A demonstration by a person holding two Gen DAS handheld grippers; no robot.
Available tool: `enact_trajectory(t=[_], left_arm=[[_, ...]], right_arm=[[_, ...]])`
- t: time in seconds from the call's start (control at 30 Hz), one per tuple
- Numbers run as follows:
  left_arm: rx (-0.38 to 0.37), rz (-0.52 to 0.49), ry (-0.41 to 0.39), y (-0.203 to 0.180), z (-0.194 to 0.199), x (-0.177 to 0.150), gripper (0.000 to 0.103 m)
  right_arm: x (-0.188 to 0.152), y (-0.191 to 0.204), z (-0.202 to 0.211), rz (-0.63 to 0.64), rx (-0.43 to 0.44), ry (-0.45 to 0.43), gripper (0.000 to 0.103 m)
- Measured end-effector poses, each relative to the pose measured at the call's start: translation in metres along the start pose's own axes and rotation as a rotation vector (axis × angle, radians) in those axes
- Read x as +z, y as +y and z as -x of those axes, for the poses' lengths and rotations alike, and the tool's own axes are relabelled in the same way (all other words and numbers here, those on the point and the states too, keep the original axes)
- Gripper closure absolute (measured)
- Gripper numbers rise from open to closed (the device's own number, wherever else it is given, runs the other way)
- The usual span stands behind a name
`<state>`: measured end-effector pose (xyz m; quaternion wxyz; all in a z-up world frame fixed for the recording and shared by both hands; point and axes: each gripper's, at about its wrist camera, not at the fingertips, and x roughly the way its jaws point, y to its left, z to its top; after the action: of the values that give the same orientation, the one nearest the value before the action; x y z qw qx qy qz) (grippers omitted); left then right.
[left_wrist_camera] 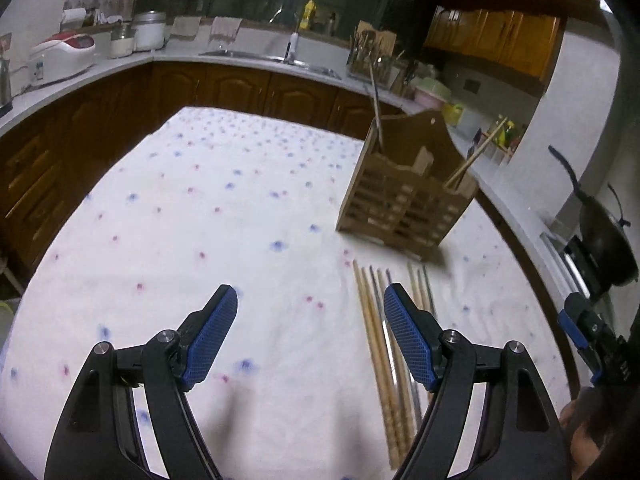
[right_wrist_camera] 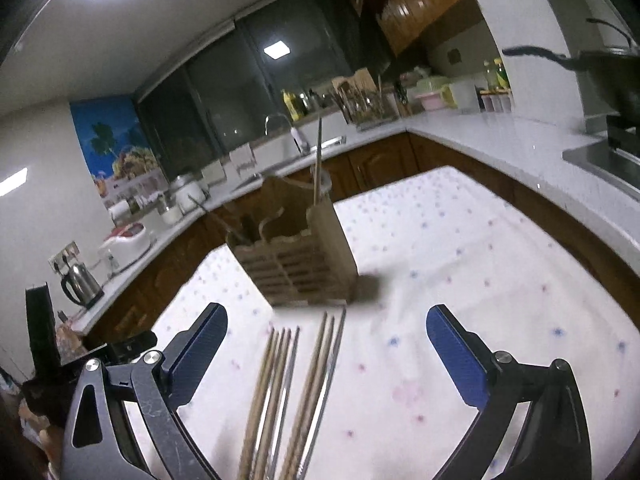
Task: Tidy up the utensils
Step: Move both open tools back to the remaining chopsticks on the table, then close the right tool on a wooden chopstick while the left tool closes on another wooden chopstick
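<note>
Wooden and metal chopsticks are lying in a row on the floral tablecloth before the slatted wooden utensil holder. My left gripper is hovering wide and empty, its right finger over them. From the right wrist, my right gripper is gaping widest, empty, above the chopsticks, the holder just beyond.

A white cloth dotted with small blue and pink flowers covers the desk. Behind it a pale counter runs along dark wooden cabinets, with a sink and tap under a dark window. On the counter stand a white rice cooker, a steel kettle and a yellow bottle. A black pan sits on the stove at the right. A bright poster hangs on the wall.
</note>
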<state>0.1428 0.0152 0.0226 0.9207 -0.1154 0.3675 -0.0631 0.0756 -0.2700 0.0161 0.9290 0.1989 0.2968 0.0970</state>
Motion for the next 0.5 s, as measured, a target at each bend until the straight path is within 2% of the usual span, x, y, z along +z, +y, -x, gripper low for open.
enact_trajectory(t=[0.5], left_arm=[[0.06,-0.017,0.101,0.003,-0.024,-0.013,0.026]], right_arm=[[-0.025,0.002,-0.03,0.061,-0.048,0.147,0.003]])
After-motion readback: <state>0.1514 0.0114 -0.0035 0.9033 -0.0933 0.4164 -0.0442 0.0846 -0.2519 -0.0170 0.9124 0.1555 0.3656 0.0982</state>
